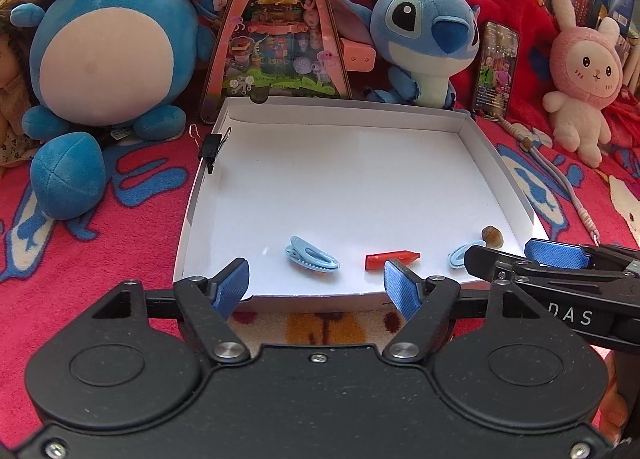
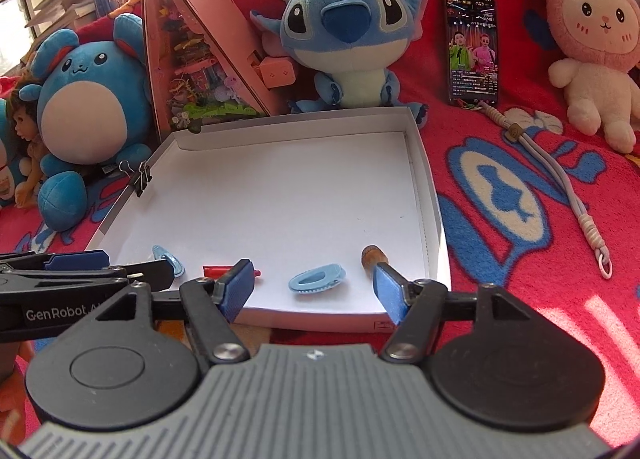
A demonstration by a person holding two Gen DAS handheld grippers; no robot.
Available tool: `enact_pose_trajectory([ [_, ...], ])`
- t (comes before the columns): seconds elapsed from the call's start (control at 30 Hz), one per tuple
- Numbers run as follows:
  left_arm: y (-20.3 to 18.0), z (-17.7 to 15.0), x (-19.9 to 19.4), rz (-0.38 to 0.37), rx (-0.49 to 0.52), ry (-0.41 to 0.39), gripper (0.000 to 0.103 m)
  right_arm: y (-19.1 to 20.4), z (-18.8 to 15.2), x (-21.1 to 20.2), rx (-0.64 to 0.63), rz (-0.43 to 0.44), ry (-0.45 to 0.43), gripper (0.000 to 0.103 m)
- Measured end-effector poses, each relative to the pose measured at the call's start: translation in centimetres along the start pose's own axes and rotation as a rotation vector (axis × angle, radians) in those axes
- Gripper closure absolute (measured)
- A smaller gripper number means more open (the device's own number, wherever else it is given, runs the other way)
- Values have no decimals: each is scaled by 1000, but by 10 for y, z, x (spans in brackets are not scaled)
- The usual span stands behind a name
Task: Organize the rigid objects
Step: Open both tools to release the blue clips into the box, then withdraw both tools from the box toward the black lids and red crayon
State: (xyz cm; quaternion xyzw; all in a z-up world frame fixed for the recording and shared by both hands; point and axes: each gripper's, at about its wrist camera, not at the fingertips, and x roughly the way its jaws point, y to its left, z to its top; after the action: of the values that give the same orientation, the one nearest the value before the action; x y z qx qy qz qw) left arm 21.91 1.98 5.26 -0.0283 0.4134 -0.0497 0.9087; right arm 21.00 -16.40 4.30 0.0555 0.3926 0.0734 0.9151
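We had the left gripper (image 1: pixel 316 283) released, black matte arms with ribbed blue rubber pads (image 1: pixel 232 287) spread wide, nothing between them, hanging over the near rim of the shallow white cardboard tray (image 1: pixel 500 175). The right gripper (image 2: pixel 314 289) was the same build with a grey ribbed housing, also released and empty, over the same near edge; its fingers crossed into the left view from the right.

Four rigid items lay on the tray's smooth white floor, all along the near edge. Left to right in the left view:
- a light-blue plastic hair clip with a toothed oval jaw (image 1: pixel 312 254), just ahead of the left gripper
- a small glossy red crayon-shaped plastic piece (image 1: pixel 390 258), beside the left gripper's right pad
- a second light-blue plastic clip (image 1: pixel 458 257), partly hidden behind the right gripper's finger
- a small brown mushroom-shaped piece with a rounded cap (image 1: pixel 491 236), near the tray's right wall

A black metal binder clip with wire handles (image 1: pixel 212 147) was clamped on the tray's left wall.

The tray sat on a fuzzy red cartoon-print blanket (image 1: pixel 120 251). Behind it stood a round blue plush mouse with a cream belly (image 1: pixel 108 47), a triangular pink toy box with a clear window (image 1: pixel 276 35), a blue big-eared plush alien (image 1: pixel 428 39), an upright smartphone with a lit screen (image 1: pixel 496 67) and a pink-and-white plush bunny (image 1: pixel 584 79). A braided grey lanyard (image 2: pixel 560 179) lay on the blanket to the tray's right.
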Motion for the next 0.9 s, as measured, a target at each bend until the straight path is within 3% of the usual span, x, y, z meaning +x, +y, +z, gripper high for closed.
enact_pose_trajectory([
  [0.43, 2, -32, -36, -71, 27, -32, 24, -2, -26, -34, -91, 19, -58, 14],
  [0.9, 8, -68, -64, -118, 28, -58, 19, -7, -63, -76, -194, 73, -188, 0],
])
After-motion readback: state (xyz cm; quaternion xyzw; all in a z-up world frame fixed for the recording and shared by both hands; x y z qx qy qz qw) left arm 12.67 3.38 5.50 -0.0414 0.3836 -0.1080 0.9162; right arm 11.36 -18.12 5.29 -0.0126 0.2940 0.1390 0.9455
